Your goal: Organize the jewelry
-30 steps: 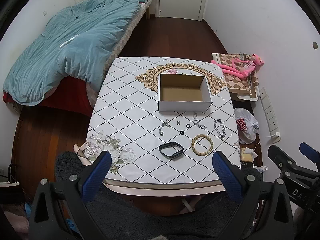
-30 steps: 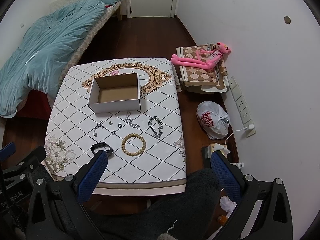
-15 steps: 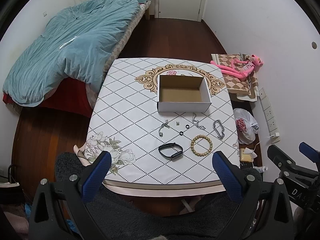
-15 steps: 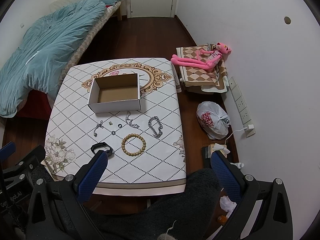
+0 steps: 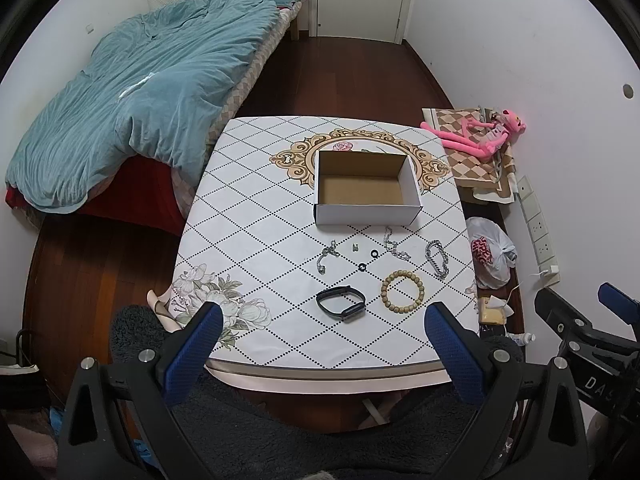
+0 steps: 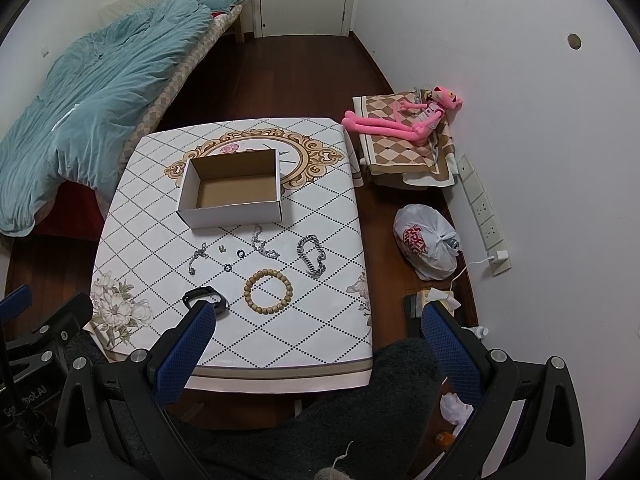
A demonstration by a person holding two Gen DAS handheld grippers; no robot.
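Observation:
An empty open cardboard box (image 5: pixel 366 190) (image 6: pixel 232 190) stands on the patterned table (image 5: pixel 256 240) (image 6: pixel 324 300). In front of it lie a black band (image 5: pixel 341 303) (image 6: pixel 205 296), a wooden bead bracelet (image 5: pixel 402 285) (image 6: pixel 268 287), a thick silver chain (image 5: pixel 437 257) (image 6: pixel 312 255), two thinner silver chains (image 5: pixel 327 255) (image 5: pixel 394 244), two small black rings (image 5: pixel 374 254) and a tiny silver piece (image 5: pixel 354 247). My left gripper (image 5: pixel 324 326) and right gripper (image 6: pixel 320 326) are both open and empty, held high in front of the table's near edge.
A bed with a blue duvet (image 5: pixel 140 92) stands to the left. A pink plush toy (image 6: pixel 408 118) lies on a checked cushion at the right wall, with a white plastic bag (image 6: pixel 426 242) and wall sockets (image 6: pixel 484 216) nearby. A dark fuzzy seat (image 5: pixel 300 432) is below.
The left wrist view has shifted very slightly, with the table a little farther. Nothing on the table has moved and both grippers stay open.

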